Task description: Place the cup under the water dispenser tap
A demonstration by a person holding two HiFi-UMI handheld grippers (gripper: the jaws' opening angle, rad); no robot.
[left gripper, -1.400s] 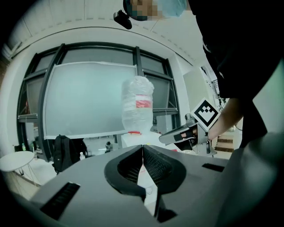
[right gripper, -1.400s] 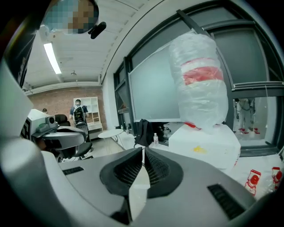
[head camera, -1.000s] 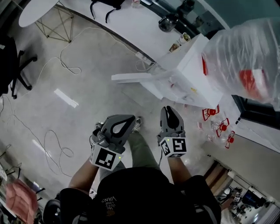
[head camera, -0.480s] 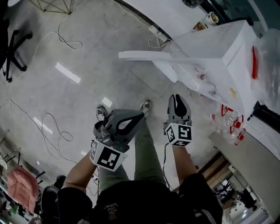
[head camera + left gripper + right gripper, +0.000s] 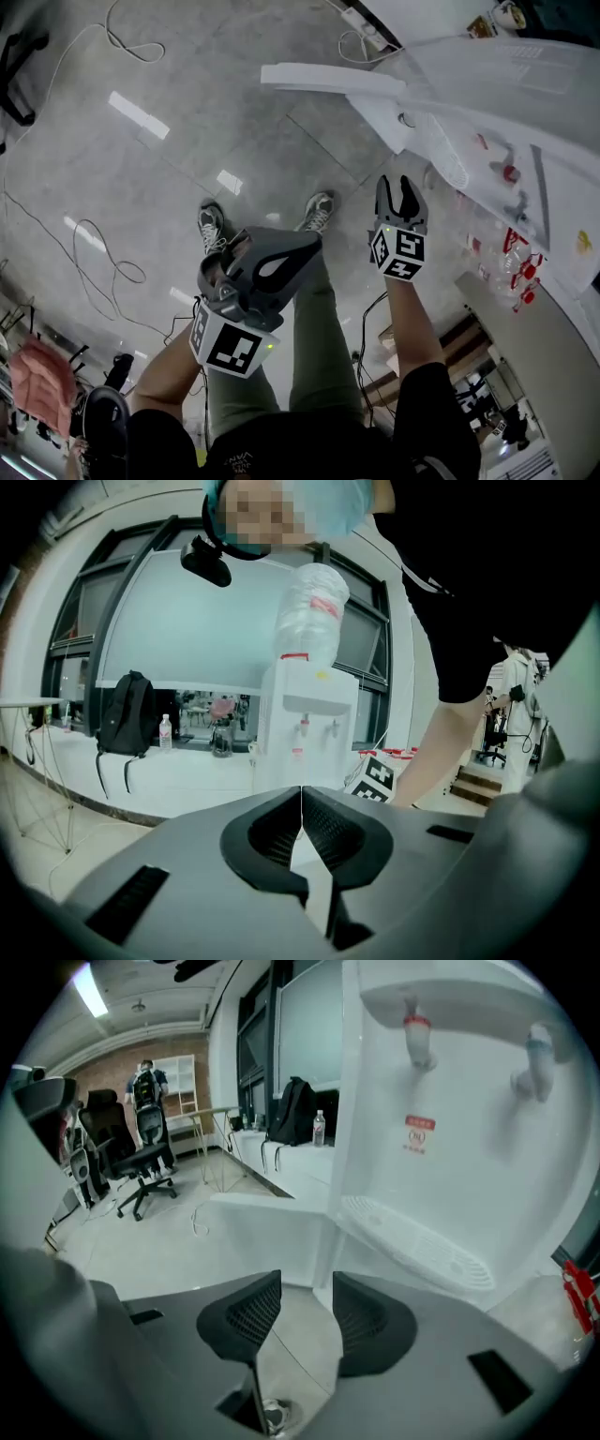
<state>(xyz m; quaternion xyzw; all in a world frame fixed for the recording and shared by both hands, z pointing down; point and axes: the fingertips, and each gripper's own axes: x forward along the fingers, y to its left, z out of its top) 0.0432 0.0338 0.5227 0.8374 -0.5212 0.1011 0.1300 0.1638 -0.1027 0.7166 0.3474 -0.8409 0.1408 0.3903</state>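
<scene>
Office flr (image 5: 187,141); water disp. (image 5: 305,714); btl (image 5: 309,607) upturned atop, contents unclear

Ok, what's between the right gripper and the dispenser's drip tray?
Nothing: in the right gripper view, the right gripper, jaws just opened and empty, faces the drip tray across bare floor.

Water dispenser (image 5: 553,94) runs off the right edge
</scene>
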